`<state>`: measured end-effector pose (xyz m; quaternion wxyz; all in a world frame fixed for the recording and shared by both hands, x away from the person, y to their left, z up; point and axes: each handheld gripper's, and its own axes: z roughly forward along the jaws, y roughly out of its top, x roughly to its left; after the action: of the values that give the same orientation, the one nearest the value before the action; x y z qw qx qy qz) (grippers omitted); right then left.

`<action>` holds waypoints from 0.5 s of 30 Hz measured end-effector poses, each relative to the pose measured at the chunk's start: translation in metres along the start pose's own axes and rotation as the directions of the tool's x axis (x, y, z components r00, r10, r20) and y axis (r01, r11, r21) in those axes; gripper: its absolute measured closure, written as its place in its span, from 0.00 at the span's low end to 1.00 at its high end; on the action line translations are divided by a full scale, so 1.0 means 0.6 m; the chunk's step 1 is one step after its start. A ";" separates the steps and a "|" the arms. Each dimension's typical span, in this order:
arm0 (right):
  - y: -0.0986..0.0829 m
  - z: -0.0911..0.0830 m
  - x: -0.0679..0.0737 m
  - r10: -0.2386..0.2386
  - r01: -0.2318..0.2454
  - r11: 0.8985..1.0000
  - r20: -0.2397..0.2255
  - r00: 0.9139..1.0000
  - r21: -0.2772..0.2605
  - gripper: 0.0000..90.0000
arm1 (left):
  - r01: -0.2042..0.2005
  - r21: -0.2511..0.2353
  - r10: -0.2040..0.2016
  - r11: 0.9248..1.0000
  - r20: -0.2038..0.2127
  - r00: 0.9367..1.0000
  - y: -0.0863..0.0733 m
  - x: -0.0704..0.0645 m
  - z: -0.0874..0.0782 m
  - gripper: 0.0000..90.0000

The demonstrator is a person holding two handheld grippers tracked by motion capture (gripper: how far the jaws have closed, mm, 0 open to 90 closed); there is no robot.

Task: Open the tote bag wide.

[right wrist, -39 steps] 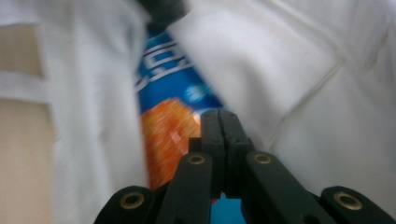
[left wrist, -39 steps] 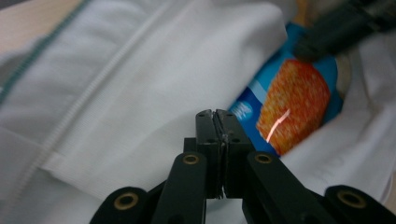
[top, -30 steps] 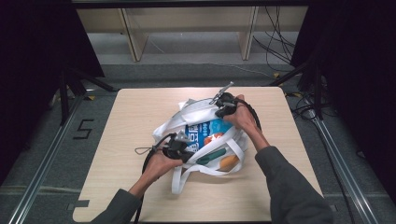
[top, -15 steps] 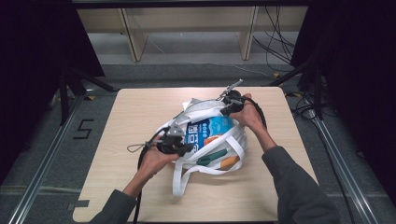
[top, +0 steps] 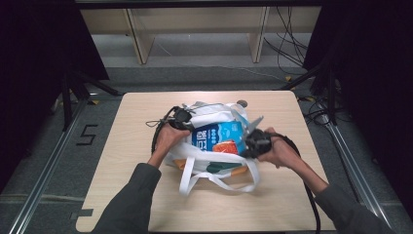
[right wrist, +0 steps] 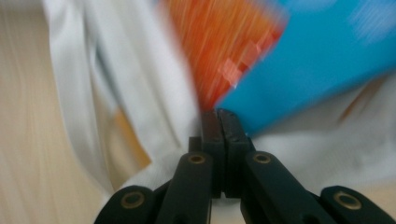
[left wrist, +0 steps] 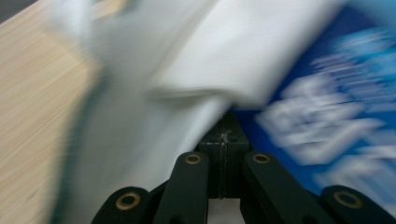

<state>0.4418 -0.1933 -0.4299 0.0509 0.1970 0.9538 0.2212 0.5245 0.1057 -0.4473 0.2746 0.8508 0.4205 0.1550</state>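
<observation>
A white cloth tote bag (top: 221,113) lies in the middle of the wooden table (top: 136,190), its long handles (top: 214,181) trailing toward me. Inside it I see a blue package (top: 214,135) and an orange packet (top: 226,147). My left gripper (top: 184,117) is at the bag's far left rim. In the left gripper view its jaws are together, tips (left wrist: 224,135) tucked under a fold of white cloth (left wrist: 243,65) beside the blue package (left wrist: 327,130). My right gripper (top: 253,141) is at the bag's right rim, jaws together (right wrist: 218,116) on white cloth (right wrist: 140,93) below the orange packet (right wrist: 219,42) and blue package (right wrist: 327,60).
Bare tabletop surrounds the bag on all sides. Black cables (top: 311,204) trail from both grippers. Behind the table stand a wooden shelf frame (top: 141,39) and dark tripod legs (top: 68,92). A floor marking "5" (top: 86,134) lies to the left.
The left gripper moved away from me along the bag's left side. The right gripper came nearer, from the bag's far right corner to its right rim. The bag's mouth shifted with them.
</observation>
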 end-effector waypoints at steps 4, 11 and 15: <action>-0.036 0.014 0.001 0.053 -0.055 0.994 -0.022 0.998 -0.090 1.00 | 0.067 -0.016 -0.067 0.998 0.016 0.998 -0.005 0.015 0.008 0.99; 0.003 -0.035 -0.004 0.055 -0.045 0.970 0.036 0.998 -0.237 1.00 | 0.035 -0.104 -0.026 0.994 0.094 0.995 -0.017 -0.009 -0.044 0.98; 0.051 -0.050 -0.031 0.078 -0.043 0.954 0.107 0.991 -0.296 1.00 | 0.000 -0.105 0.018 0.994 0.174 0.985 -0.028 -0.033 -0.058 0.96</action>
<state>0.4639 -0.1874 -0.3893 0.1287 0.2293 0.8992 0.3496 0.4850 0.1099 -0.4298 0.3539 0.8473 0.3823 0.1029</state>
